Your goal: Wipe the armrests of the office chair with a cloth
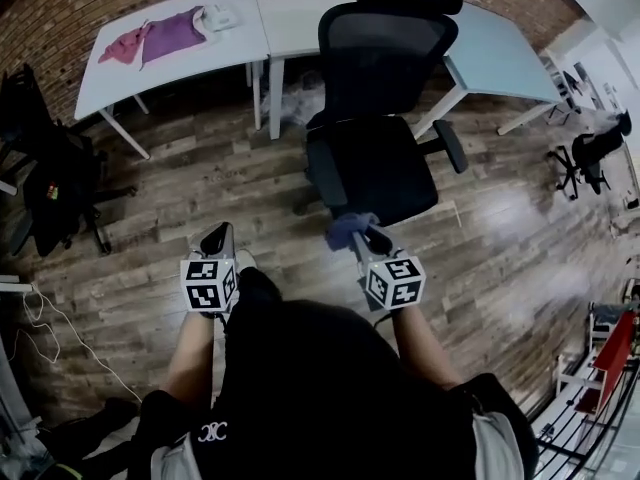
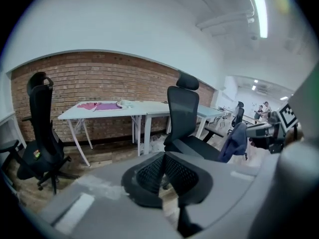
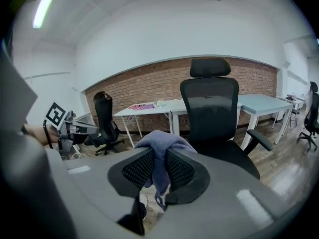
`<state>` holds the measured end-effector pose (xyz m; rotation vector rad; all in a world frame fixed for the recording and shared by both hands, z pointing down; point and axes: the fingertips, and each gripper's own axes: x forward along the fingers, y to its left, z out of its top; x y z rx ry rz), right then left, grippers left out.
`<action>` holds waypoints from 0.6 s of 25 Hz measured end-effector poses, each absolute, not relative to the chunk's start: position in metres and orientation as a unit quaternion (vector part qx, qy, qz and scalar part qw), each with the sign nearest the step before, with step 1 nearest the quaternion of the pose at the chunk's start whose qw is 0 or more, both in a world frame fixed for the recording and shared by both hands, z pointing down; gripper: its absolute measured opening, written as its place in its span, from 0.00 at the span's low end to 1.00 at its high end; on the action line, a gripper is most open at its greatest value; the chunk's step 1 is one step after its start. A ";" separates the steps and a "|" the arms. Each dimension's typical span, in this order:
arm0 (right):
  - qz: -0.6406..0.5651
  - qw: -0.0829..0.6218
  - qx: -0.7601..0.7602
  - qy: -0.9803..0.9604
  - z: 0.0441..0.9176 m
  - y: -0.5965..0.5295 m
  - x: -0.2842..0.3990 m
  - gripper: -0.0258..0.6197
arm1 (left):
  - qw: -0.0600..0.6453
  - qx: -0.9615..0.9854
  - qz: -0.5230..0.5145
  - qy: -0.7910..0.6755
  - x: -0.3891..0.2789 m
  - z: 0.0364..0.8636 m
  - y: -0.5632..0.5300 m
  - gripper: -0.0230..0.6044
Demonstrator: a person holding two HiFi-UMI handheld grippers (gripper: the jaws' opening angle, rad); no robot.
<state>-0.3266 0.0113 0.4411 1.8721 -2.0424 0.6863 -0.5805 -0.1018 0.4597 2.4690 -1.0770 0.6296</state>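
Observation:
The black office chair (image 1: 375, 138) stands in front of me, its seat facing me, with one armrest (image 1: 322, 175) on the left and the other armrest (image 1: 451, 146) on the right. My right gripper (image 1: 368, 236) is shut on a blue-purple cloth (image 1: 349, 226) just short of the seat's front edge. In the right gripper view the cloth (image 3: 160, 151) bulges up between the jaws, with the chair (image 3: 213, 114) beyond. My left gripper (image 1: 216, 238) hangs over the floor left of the chair, shut on nothing; its pads (image 2: 152, 172) meet.
White tables (image 1: 180, 63) stand behind the chair along a brick wall, with pink and purple cloths (image 1: 160, 36) on the left one. A second black chair (image 1: 50, 173) is at the far left, another chair (image 1: 592, 153) at the far right. White cables (image 1: 50, 318) lie on the wooden floor.

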 end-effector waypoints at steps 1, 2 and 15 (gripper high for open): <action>0.241 0.150 0.653 -0.702 0.445 -0.003 -0.329 0.16 | 0.189 0.879 0.225 -0.375 -0.581 0.461 -0.117 0.05; 0.245 0.156 0.656 -0.697 0.450 -0.018 -0.332 0.16 | 0.192 0.881 0.225 -0.368 -0.581 0.460 -0.133 0.05; 0.320 0.273 0.703 -0.573 0.558 -0.097 -0.329 0.16 | 0.202 0.909 0.240 -0.273 -0.576 0.476 -0.256 0.05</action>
